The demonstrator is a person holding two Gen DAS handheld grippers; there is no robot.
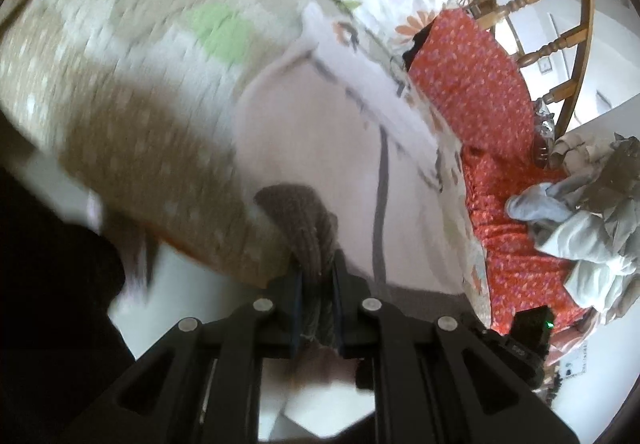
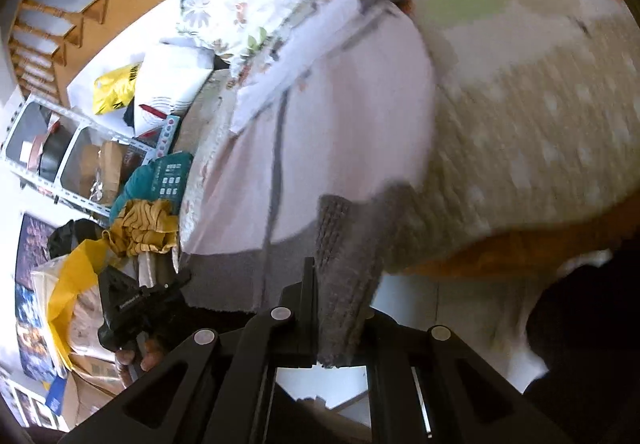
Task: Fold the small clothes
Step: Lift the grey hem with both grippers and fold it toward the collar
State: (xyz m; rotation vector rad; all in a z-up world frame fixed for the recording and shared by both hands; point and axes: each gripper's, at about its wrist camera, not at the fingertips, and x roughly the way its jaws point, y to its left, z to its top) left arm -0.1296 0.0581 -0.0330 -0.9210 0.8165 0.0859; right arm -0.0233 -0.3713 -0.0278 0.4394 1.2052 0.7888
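Fold incomplete: pale garment (image 1: 320, 148) lies spread on the bed (image 1: 120, 56). Left gripper (image 1: 316, 284) and right gripper (image 2: 340, 284) each grasp its grey ribbed cuffs.

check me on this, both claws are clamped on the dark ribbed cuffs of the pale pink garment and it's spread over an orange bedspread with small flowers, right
Not quite. Both claws, left and right, do clamp the ribbed cuffs of the pale pink garment, but it lies over a beige quilted blanket with hearts. The left wrist view shows the orange flowered cloth off to one side.
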